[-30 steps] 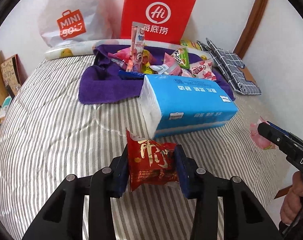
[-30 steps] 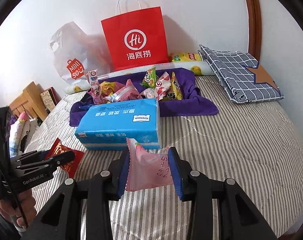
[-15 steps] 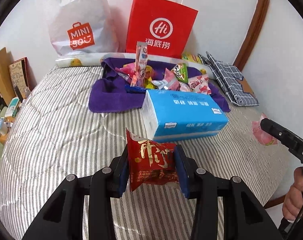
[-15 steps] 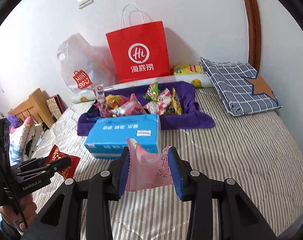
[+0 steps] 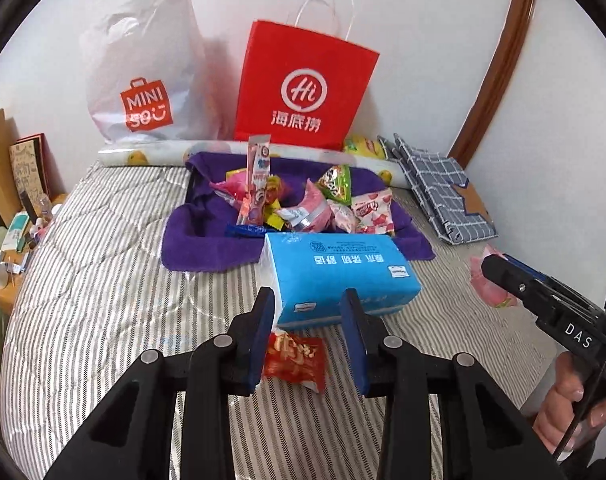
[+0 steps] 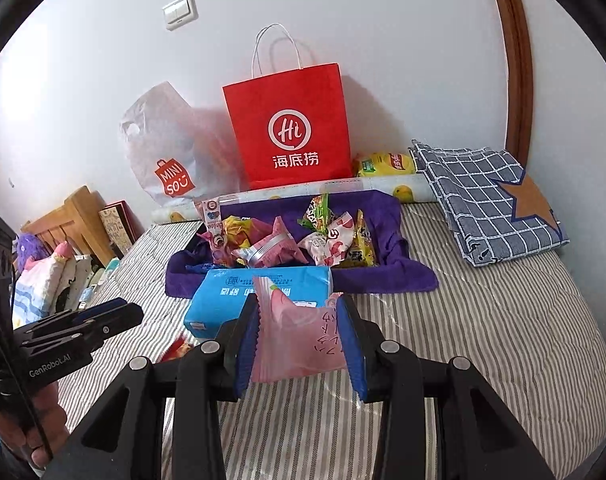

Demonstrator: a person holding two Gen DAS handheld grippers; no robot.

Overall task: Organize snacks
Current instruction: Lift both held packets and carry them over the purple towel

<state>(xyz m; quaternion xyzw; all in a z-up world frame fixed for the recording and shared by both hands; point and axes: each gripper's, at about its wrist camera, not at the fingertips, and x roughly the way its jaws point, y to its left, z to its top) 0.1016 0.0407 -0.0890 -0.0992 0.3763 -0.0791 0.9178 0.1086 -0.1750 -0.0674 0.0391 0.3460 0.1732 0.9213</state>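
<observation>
My left gripper (image 5: 307, 312) is open. The red snack packet (image 5: 295, 356) lies on the striped bed below and between its fingers, in front of the blue tissue pack (image 5: 339, 276). My right gripper (image 6: 299, 312) is shut on a pink snack packet (image 6: 299, 340) and holds it above the bed; that packet also shows in the left wrist view (image 5: 491, 284). A purple cloth (image 5: 207, 244) behind the tissue pack holds several snack packets (image 5: 303, 204). The left gripper also shows in the right wrist view (image 6: 103, 316).
A red paper bag (image 5: 303, 88) and a white Miniso bag (image 5: 143, 80) stand against the wall. A checked blue cloth (image 6: 491, 192) lies at the right. A yellow chip bag (image 6: 387, 164) lies behind it. Wooden furniture and toys (image 6: 55, 264) crowd the left bedside.
My left gripper has opened and let go of the red packet, which now lies on the bed. Both grippers have pulled back from the tissue pack. The right gripper still holds the pink packet.
</observation>
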